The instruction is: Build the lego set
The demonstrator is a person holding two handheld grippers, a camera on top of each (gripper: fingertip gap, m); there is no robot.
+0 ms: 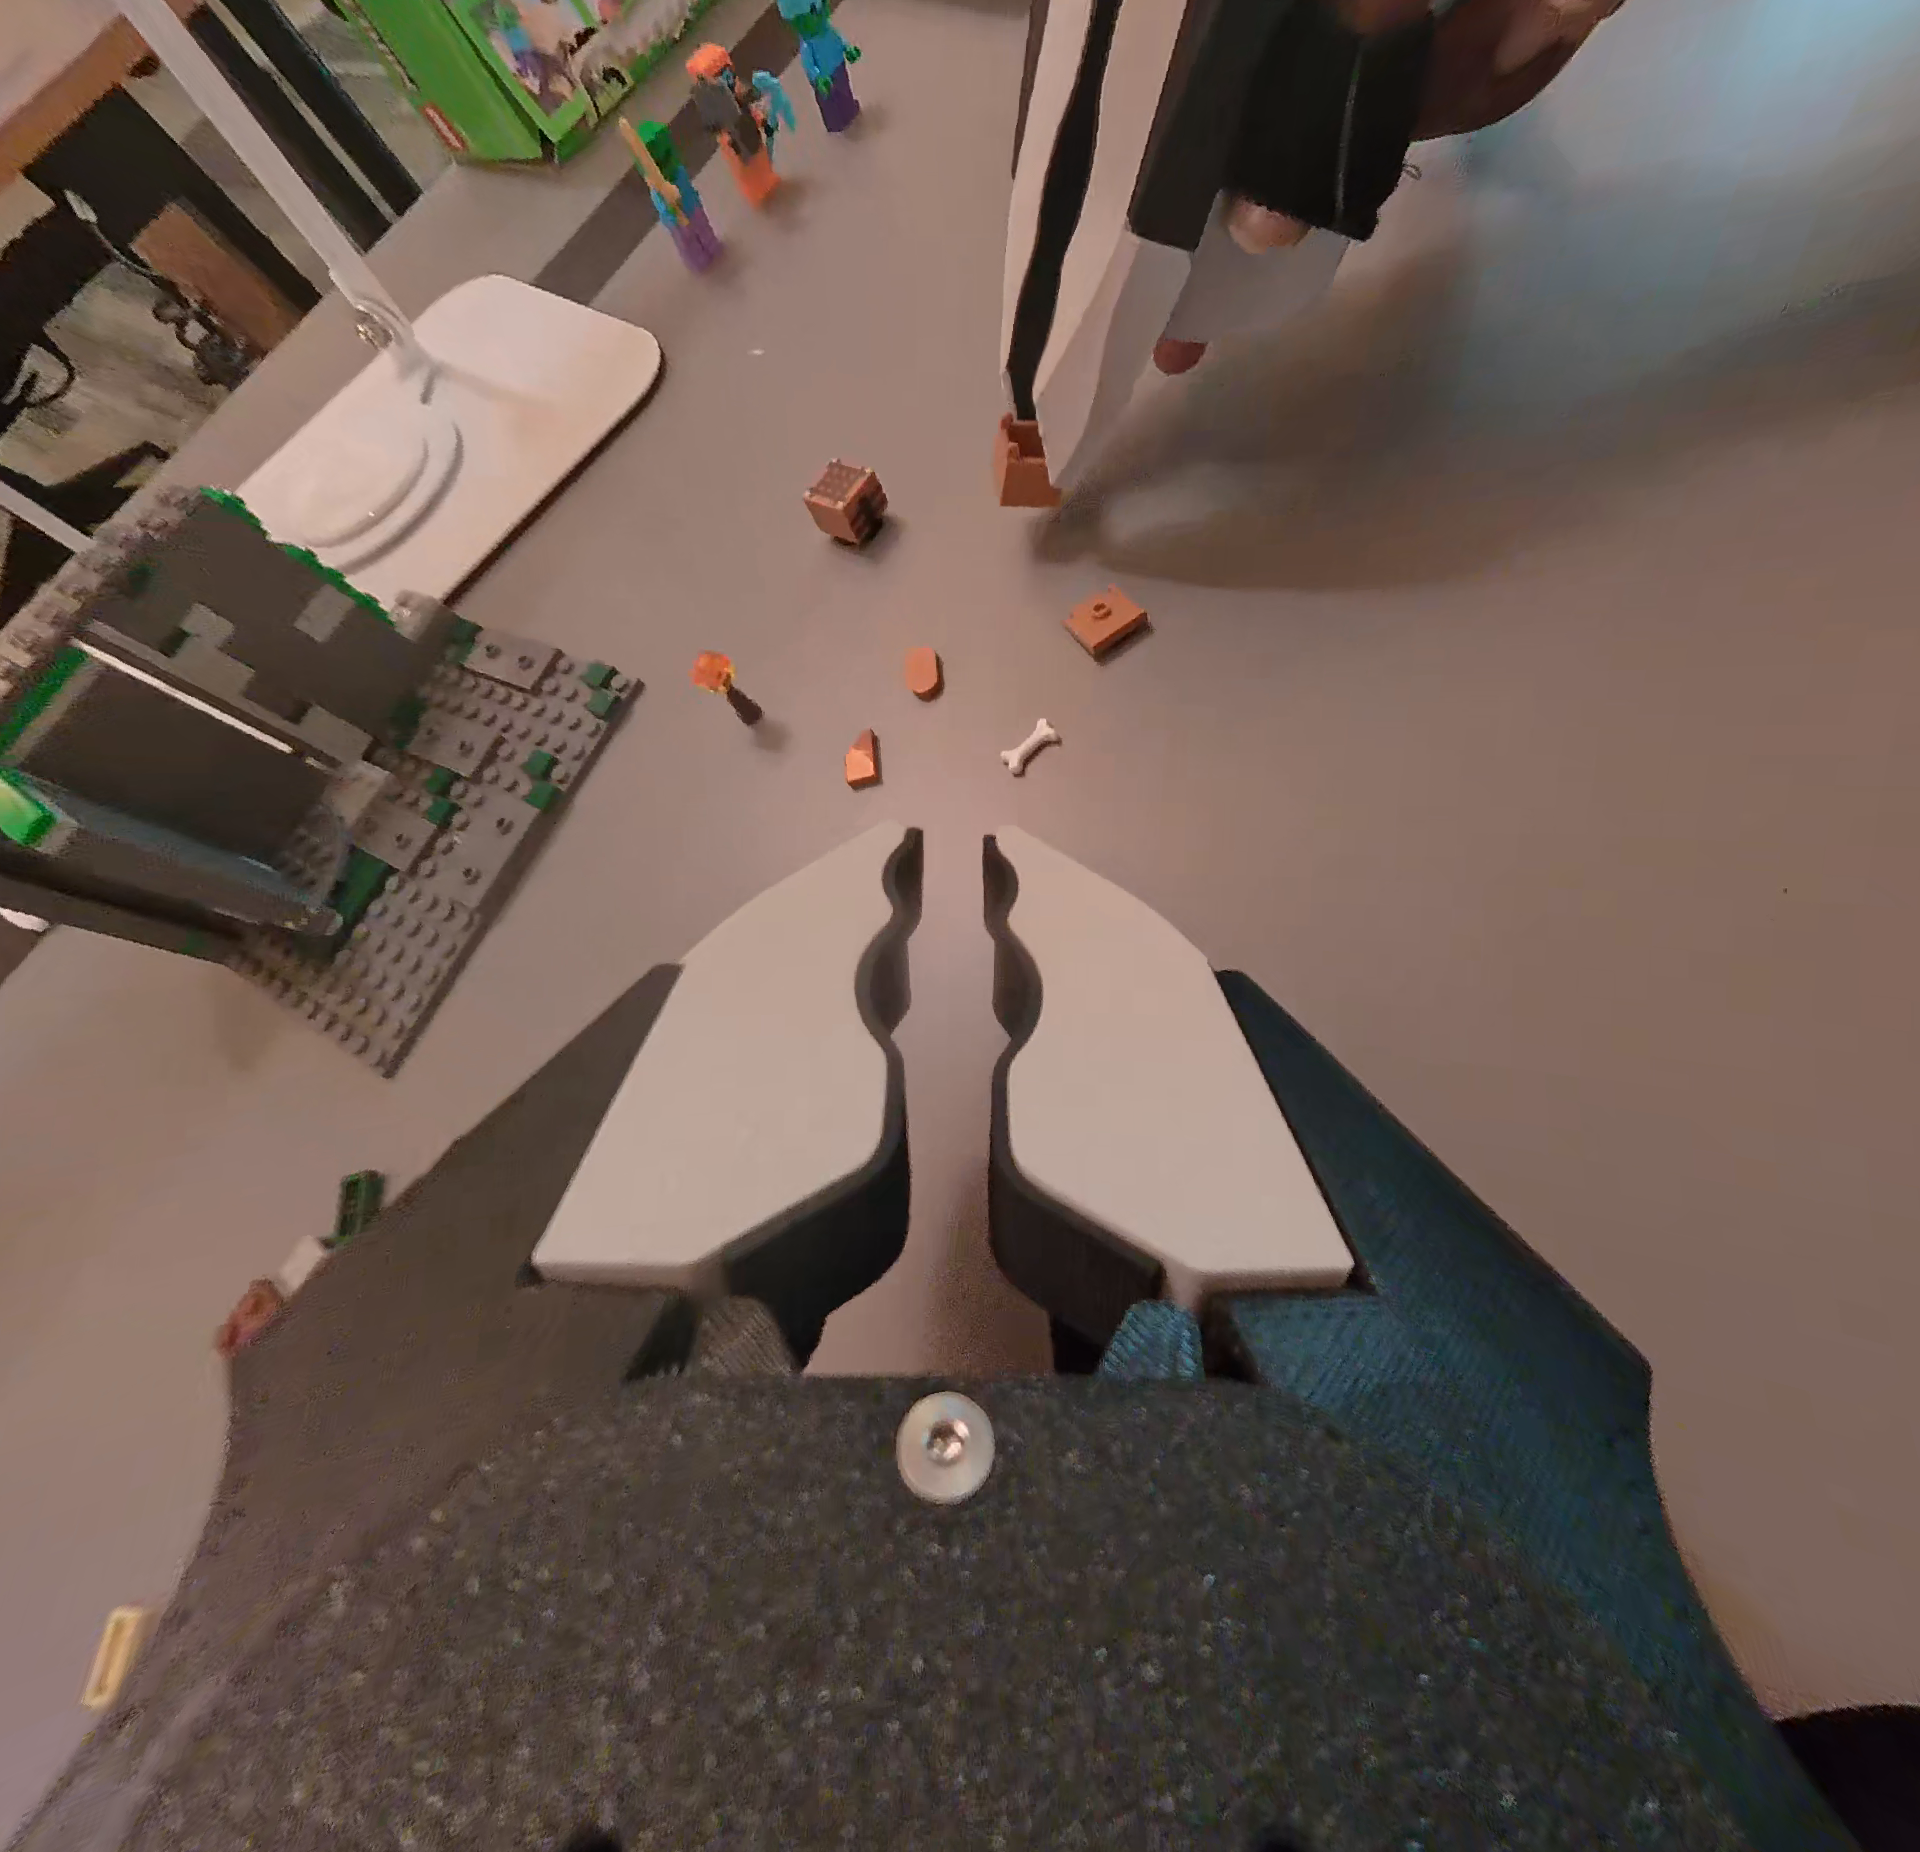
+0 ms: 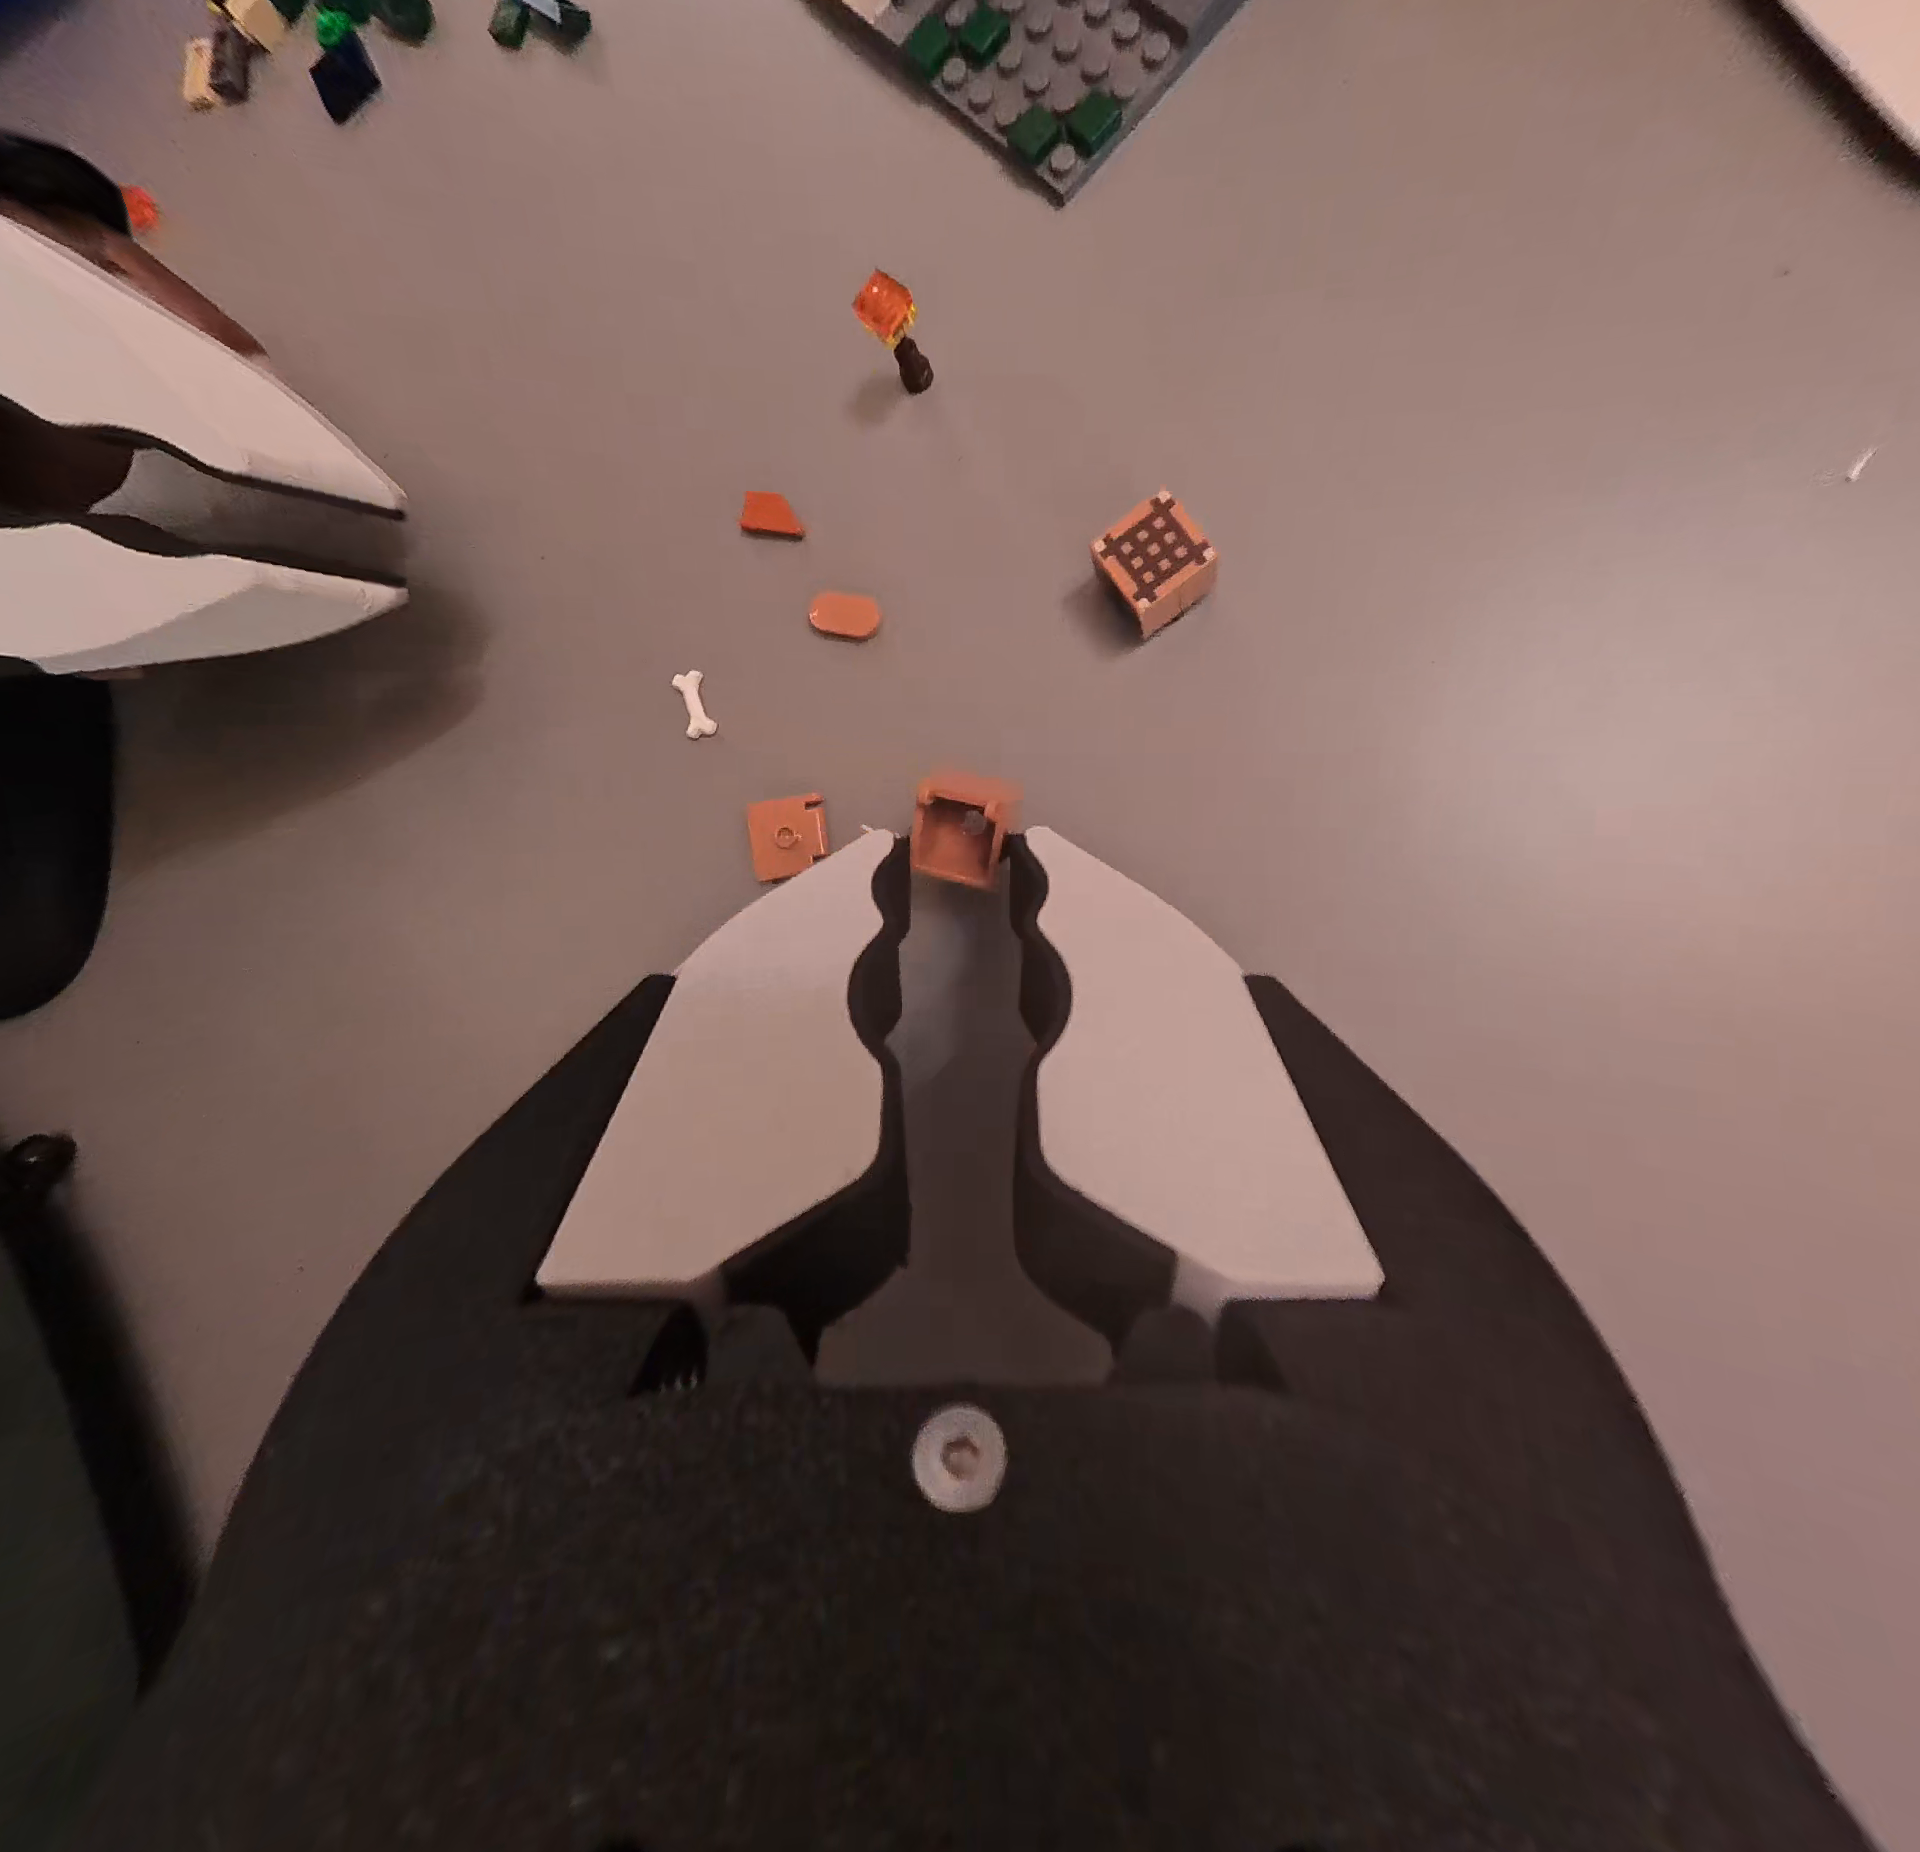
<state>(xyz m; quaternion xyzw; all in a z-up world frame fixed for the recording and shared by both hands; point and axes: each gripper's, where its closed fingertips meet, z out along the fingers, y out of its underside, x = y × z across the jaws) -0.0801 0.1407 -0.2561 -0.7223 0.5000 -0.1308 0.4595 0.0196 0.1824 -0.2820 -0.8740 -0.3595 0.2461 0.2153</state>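
On the left of the grey table (image 1: 1455, 867), the part-built model (image 1: 260, 711) is seen on its studded baseplate (image 2: 1039, 46), and the left gripper (image 1: 953, 841) is held empty above the table, its jaws parted by a narrow gap. Further right, a small hollow brown box piece (image 2: 961, 836) is pinched at its two side walls by the right gripper (image 2: 958, 838). The piece is judged light, stiff and smooth, so it is best gripped squarely across flat walls, lest it twist out.

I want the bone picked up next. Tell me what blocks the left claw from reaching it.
Nothing visible. The left claw is open and empty, and the white bone lies on bare table just ahead, slightly right. The brown wedge piece sits off to the left.
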